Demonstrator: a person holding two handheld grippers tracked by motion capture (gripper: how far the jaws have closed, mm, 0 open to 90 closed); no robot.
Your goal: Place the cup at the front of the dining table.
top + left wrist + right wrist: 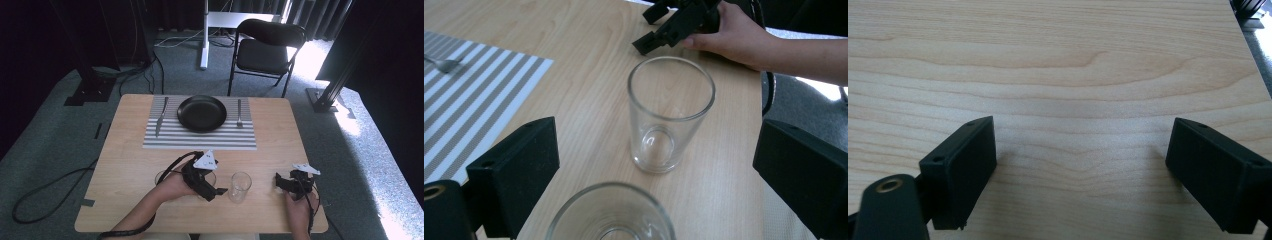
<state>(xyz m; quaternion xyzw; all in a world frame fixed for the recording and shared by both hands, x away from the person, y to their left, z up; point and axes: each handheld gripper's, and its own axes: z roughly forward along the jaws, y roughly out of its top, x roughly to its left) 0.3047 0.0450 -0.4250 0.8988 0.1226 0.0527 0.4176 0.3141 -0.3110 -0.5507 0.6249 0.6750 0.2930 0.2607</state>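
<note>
Left gripper [218, 191] sits low over the near middle of the table [130, 170], jaws spread wide and pinching nothing. In the left gripper view, a near glass [611, 215] is cut off by the bottom edge, only its rim and part of the wall showing, roughly between the two jaws; whether a pad touches it I cannot tell. From above, that glass is mostly hidden under the left hand [175, 185] and gripper body, with just a bit of clear rim peeking out.

The second glass [240, 186] stands upright just beyond the jaw tips, mouth up, long axis vertical, base flat on the wood. In the left gripper view it is whole and clear [670, 112], well ahead of the jaws and free of them.

Right gripper [281, 183] rests near the table's right edge, held by the right hand [300, 205], jaws spread over bare wood, nothing between them. It shows partly in the left gripper view, top cut off.

Farther back, a black plate [202, 113] on a striped mat [200, 141], a knife [161, 116] to its left, a fork [239, 113] to its right. The fork's tines alone show in the left gripper view.
</note>
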